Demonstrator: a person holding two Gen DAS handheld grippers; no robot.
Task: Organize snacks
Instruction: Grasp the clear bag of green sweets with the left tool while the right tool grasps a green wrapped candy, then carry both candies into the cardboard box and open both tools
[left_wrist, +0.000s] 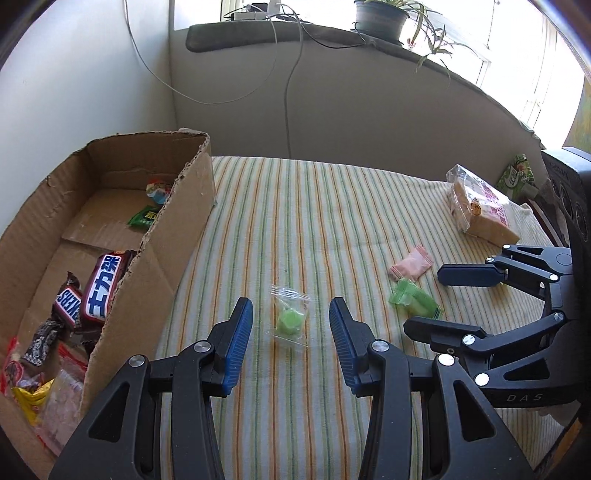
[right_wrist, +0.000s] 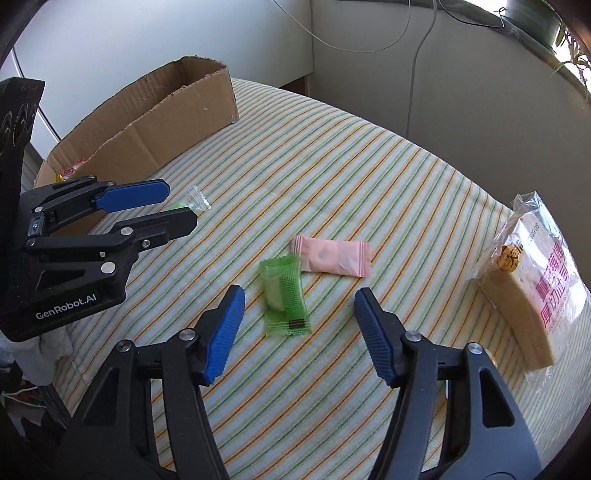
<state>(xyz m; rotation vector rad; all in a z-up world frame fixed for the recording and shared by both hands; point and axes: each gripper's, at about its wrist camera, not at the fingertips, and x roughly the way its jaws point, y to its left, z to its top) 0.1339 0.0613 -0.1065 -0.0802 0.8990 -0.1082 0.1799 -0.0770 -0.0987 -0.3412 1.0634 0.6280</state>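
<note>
Snacks lie scattered on the striped cloth (right_wrist: 369, 177) that covers the table, and both grippers hang over them with jaws apart and nothing held. The left gripper (left_wrist: 291, 319) points down at a clear packet with a round green candy (left_wrist: 289, 320), which lies flat on the cloth between its blue fingers (left_wrist: 236, 343) without touching either. The right gripper (right_wrist: 299, 310) stands just beside it, spread above a green wrapped sweet (right_wrist: 284, 295); the pads are clear of the wrapper. A pink wrapped sweet (right_wrist: 332, 256) lies against the far end of the green one, the two wrappers touching at a corner. Further right, well apart from these, a clear bag of thick sliced bread (right_wrist: 535, 288) with pink lettering rests on the cloth. At the left side sits an open cardboard box (left_wrist: 177, 236) with ragged edges, already holding Snickers bars (left_wrist: 98, 291), a small green packet (left_wrist: 144, 218) and several other wrapped snacks.
</note>
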